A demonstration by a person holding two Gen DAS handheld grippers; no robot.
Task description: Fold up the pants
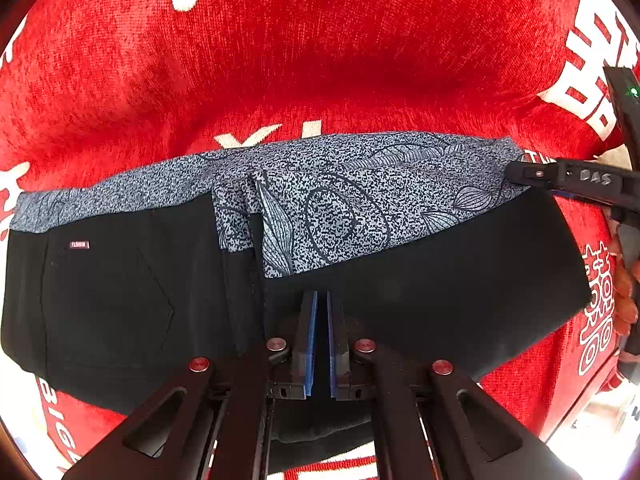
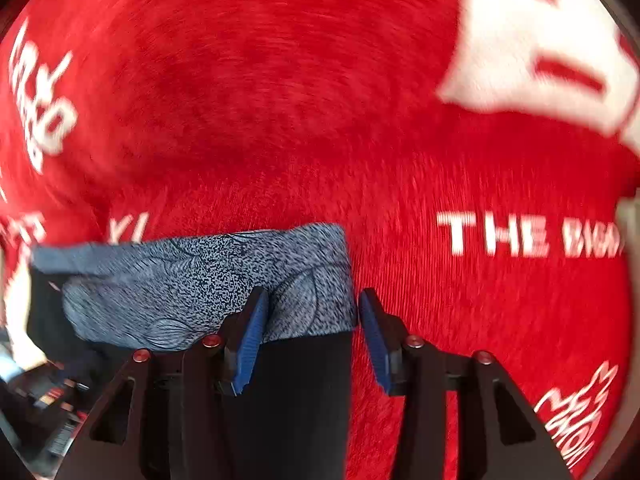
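Pants (image 1: 440, 272), black with a speckled grey leaf-print band, lying folded across a red blanket (image 1: 320, 80) with white lettering. Soft, light, limp cloth; likely to sag and slide unless pinched at an edge or corner. Left gripper (image 1: 322, 308) clenched over the black cloth; whether any is pinched, cannot tell. Right gripper (image 2: 312, 320) released, fingers (image 2: 252, 336) straddling the printed band's right-hand corner. Plenty of bare blanket beyond the far edge and to the right.

Pants (image 1: 400, 280) — black, grey speckled leaf print; blanket (image 1: 320, 60) — red, white lettering.
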